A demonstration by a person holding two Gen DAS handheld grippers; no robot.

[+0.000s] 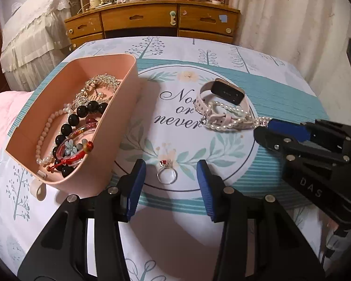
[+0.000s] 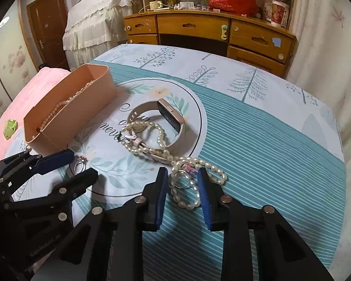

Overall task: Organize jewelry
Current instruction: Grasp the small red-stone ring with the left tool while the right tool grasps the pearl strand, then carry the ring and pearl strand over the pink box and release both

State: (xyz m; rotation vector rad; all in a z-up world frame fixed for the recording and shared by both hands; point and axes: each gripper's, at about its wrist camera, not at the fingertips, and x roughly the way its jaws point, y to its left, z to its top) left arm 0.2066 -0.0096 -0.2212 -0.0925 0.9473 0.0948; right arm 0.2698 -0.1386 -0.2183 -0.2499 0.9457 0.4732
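Note:
A pink box (image 1: pixel 126 107) (image 2: pixel 89 98) on the left of the table holds several bracelets, black beads and a crystal comb. A silver ring with a red stone (image 1: pixel 166 174) (image 2: pixel 80 165) lies on the cloth between the open fingers of my left gripper (image 1: pixel 170 171) (image 2: pixel 70 164). A pink smartwatch (image 1: pixel 223 93) (image 2: pixel 170 117) lies mid-table, tangled with a pearl strand (image 1: pixel 224 117) (image 2: pixel 152 149). My right gripper (image 2: pixel 182 178) (image 1: pixel 264 126) is open around the strand's near loop and a second ring with a pink stone (image 2: pixel 186 175).
The table has a blue-and-white printed cloth (image 2: pixel 269 140). A pink blanket (image 2: pixel 18 103) lies at the left with a small green object (image 2: pixel 10 127) on it. A wooden dresser (image 1: pixel 152 23) with clutter stands behind, curtains to the right.

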